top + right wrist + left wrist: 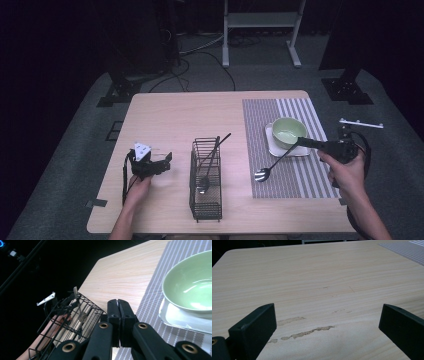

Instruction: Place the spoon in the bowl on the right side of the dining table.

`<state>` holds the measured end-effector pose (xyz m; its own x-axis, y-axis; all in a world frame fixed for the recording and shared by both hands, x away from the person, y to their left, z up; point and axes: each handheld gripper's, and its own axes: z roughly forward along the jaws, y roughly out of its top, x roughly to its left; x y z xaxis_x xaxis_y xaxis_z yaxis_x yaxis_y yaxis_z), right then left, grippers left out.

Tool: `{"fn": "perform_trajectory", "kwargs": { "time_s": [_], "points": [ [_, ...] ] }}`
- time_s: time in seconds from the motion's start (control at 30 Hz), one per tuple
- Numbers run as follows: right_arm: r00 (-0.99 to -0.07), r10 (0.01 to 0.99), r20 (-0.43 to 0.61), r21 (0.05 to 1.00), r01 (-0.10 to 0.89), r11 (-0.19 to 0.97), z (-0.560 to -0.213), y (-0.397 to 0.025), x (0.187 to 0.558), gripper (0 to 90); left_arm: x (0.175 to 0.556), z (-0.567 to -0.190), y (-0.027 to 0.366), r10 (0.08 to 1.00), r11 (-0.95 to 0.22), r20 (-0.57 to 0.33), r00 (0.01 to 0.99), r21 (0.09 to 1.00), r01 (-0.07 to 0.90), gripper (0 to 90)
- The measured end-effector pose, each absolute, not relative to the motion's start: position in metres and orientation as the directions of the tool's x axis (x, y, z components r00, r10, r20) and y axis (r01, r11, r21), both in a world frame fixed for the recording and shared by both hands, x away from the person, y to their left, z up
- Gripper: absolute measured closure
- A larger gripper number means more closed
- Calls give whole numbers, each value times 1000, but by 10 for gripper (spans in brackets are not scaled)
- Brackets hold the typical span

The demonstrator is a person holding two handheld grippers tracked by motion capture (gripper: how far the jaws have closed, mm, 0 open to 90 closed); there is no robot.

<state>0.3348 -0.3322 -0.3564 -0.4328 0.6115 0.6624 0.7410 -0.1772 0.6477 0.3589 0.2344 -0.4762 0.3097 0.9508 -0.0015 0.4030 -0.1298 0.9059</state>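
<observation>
My right gripper (301, 142) hovers over the striped placemat (295, 175), shut on the black handle of a spoon (272, 164). The spoon slants down to the left, its metal head low over the mat. In the right gripper view the jaws of this gripper (117, 303) are pressed together. My left gripper (161, 163) rests low on the bare table (165, 115) left of a black wire basket (206, 205), open and holding nothing. Its jaws (328, 315) stand wide apart over the wood. Another black-handled utensil (212, 157) leans in the basket.
A green bowl (288, 131) sits on a white square plate (300, 150) on the placemat, just behind my right gripper. The basket (72, 315) and the other hand (51, 328) appear in the right gripper view. Stands and cables are on the floor beyond the table.
</observation>
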Motion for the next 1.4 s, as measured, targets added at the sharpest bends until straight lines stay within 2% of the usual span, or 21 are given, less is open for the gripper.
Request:
{"fn": "perform_trajectory", "kwargs": {
  "time_s": [1.4],
  "points": [
    [-333, 679, 654, 639, 724, -261, -361, -369, 350, 885, 359, -476, 235, 951, -127, -4, 308, 906, 403, 3]
  ]
}}
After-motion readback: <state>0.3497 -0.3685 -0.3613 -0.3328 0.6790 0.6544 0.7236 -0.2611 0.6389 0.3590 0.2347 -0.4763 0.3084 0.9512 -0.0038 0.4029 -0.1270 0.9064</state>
